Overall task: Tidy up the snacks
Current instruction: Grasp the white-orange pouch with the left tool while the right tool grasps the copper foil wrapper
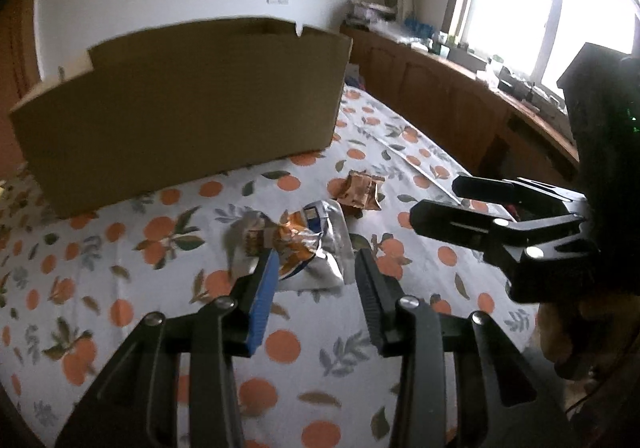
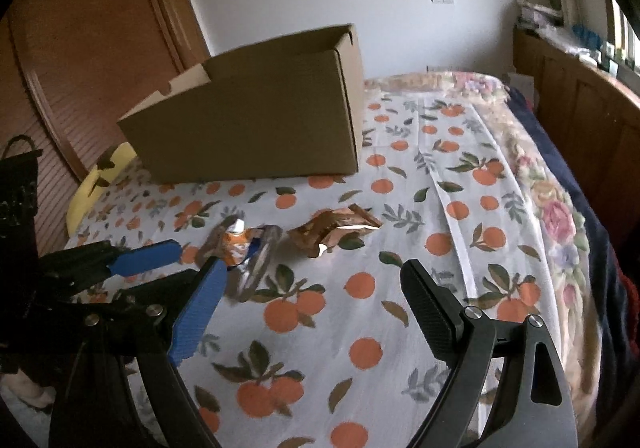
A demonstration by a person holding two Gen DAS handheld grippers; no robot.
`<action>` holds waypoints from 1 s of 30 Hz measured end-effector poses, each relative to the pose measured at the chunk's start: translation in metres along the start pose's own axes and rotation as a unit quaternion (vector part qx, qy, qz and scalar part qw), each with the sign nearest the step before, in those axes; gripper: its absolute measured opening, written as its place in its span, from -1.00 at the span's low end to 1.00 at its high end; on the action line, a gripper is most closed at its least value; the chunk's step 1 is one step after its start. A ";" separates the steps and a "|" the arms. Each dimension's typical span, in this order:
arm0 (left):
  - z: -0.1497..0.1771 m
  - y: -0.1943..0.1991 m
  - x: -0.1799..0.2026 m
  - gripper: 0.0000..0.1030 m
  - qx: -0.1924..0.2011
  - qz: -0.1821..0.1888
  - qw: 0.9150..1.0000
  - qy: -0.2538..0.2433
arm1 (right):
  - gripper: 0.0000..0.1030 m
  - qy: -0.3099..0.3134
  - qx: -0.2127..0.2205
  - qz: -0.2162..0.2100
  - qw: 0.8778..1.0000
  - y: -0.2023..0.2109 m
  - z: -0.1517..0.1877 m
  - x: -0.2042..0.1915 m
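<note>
The left wrist view shows the left gripper [image 1: 316,268] with its jaws apart and nothing held between them. Its tips hang just over a silver snack bag [image 1: 296,244] with orange print, and I cannot tell if they touch it. The bag lies on a bed sheet [image 1: 120,268] with oranges and leaves on it. A little past the bag lies a small brown snack pack [image 1: 360,193], close by but apart from it. Behind both snacks stands a big cardboard box [image 1: 180,115], open at the top, sitting on the sheet. On the right side the right gripper [image 1: 436,203] reaches in, with its jaws wide apart and nothing in them. In the right wrist view the right gripper [image 2: 312,284] hangs over the bare sheet [image 2: 460,248], near the brown snack pack [image 2: 340,230]. The silver snack bag [image 2: 244,252] lies to its left, by the blue fingers [image 2: 148,258] of the left gripper [image 2: 200,260]. The box [image 2: 248,127] stands farther back.
</note>
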State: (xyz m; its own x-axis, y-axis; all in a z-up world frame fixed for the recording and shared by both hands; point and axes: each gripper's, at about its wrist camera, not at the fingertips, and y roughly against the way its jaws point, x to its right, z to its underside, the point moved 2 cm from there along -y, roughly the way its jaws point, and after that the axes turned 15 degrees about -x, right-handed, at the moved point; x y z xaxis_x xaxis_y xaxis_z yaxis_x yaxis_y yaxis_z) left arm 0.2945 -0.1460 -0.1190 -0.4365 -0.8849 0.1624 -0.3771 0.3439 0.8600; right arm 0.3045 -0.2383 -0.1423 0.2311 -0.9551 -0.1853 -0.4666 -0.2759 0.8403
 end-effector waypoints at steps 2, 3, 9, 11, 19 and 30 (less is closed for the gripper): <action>-0.006 -0.009 -0.001 -0.24 -0.014 0.003 1.000 0.001 | 0.75 -0.002 -0.002 0.006 1.000 -0.003 -0.002 0.004; -0.009 -0.014 -0.001 -0.24 -0.020 0.000 1.000 0.001 | 0.75 -0.003 -0.003 0.004 1.000 -0.004 -0.002 0.007; -0.025 -0.034 -0.001 -0.24 -0.038 -0.016 0.999 -0.016 | 0.75 -0.001 -0.007 -0.003 1.000 -0.009 -0.003 0.013; -0.029 -0.036 0.001 -0.24 -0.041 -0.016 0.999 -0.021 | 0.75 0.000 -0.009 -0.006 1.000 -0.011 -0.003 0.013; -0.034 -0.043 0.005 -0.20 -0.053 -0.025 0.997 -0.050 | 0.75 -0.014 -0.016 -0.027 0.999 -0.019 -0.012 0.025; -0.034 -0.023 -0.031 -0.20 -0.034 0.058 0.998 0.019 | 0.16 -0.028 -0.062 -0.042 0.997 -0.049 -0.039 0.028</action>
State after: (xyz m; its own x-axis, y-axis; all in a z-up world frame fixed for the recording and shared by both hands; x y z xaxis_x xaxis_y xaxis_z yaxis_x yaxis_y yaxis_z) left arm 0.3444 -0.1372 -0.1277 -0.4431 -0.8515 0.2803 -0.2688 0.4244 0.8647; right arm 0.3673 -0.2473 -0.1682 0.2158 -0.9348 -0.2820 -0.3376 -0.3425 0.8768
